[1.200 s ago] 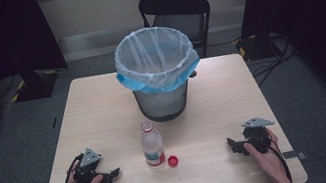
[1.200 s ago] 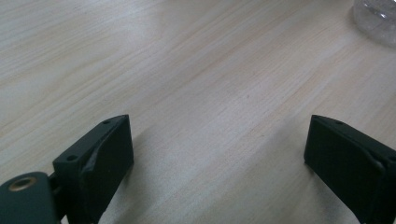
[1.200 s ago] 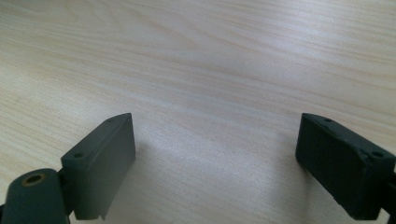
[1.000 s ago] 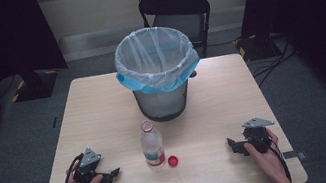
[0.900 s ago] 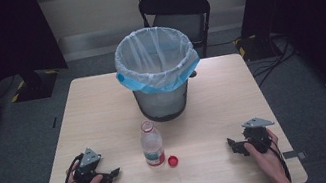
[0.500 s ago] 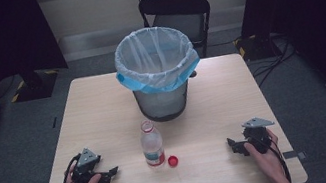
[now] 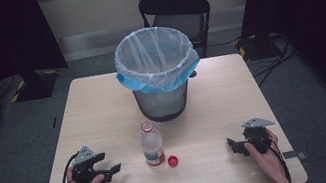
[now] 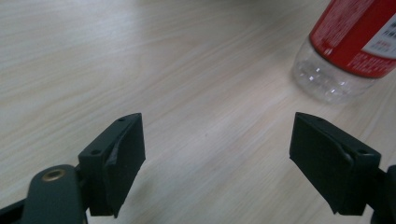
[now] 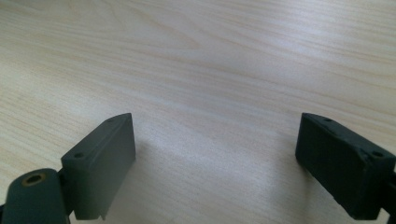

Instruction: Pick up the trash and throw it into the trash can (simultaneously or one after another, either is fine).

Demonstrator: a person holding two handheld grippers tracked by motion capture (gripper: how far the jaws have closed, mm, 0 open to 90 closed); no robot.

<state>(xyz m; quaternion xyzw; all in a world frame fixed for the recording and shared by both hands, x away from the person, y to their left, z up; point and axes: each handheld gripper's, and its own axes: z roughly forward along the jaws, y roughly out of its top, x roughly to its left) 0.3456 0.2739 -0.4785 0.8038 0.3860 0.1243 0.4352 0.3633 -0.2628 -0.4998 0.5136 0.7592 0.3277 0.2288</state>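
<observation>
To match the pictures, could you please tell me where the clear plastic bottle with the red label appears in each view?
High view: clear plastic bottle with the red label stands centre, before the bin.
Left gripper view: bottle at top right.
Right gripper view: not in it.
Shared landmark: pale wooden table.

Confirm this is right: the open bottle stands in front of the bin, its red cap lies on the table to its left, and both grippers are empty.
Wrong on the side: in the high view the red cap lies just right of the bottle. The rest stands.
</observation>
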